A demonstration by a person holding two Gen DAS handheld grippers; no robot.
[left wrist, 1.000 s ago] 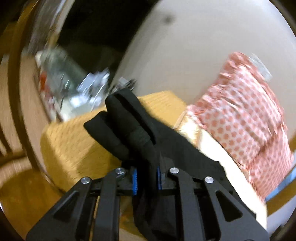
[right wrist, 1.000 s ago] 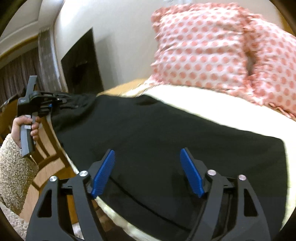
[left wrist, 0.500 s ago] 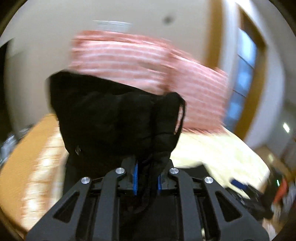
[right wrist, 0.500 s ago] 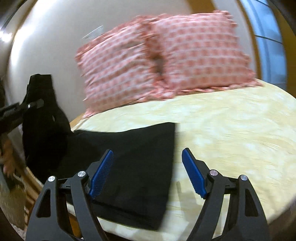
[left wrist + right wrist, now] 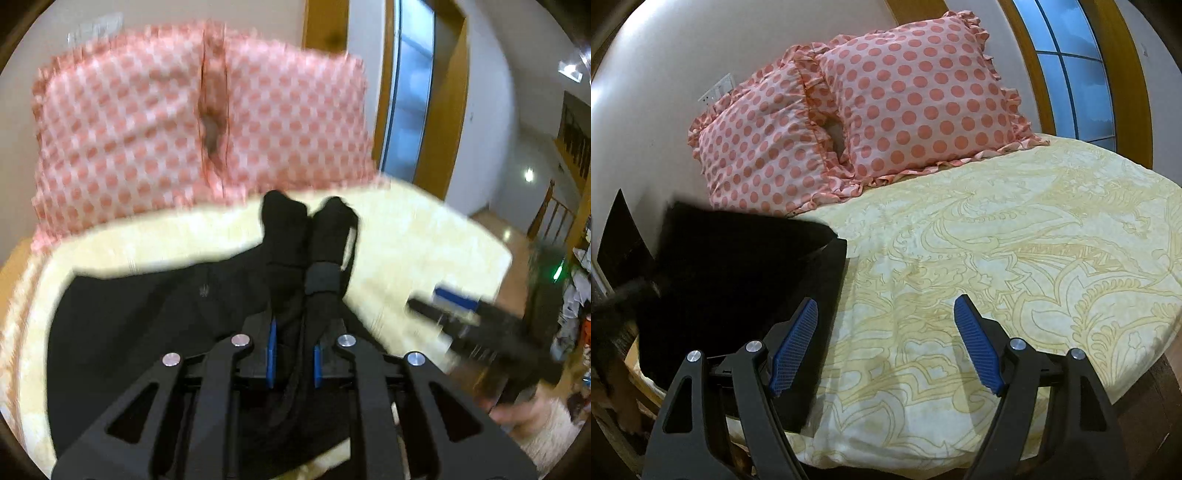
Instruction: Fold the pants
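Pants (image 5: 155,317) fill the lower half of the left wrist view, black, spread on the bed (image 5: 417,258) near its left edge; the left gripper (image 5: 291,360) has its jaws clenched on a bunched end of the cloth, which stands up past the blue pads while the rest lies beneath. Judging by that, one fold is under way, with the carried end not yet laid down and the flattening and any further folds left. Two polka-dot pillows (image 5: 207,122) lean against the wall at the head of the bed, and the right gripper (image 5: 480,325) shows blurred beyond the bed's right edge. From the right wrist view, the right gripper (image 5: 884,347) has its jaws released and empty above the bed (image 5: 1015,258)'s near edge; the pants (image 5: 738,288) sit at the left side with an upper layer raised off a flat lower one. Pillows (image 5: 849,114) stand well apart, so nothing appears to block the fold.
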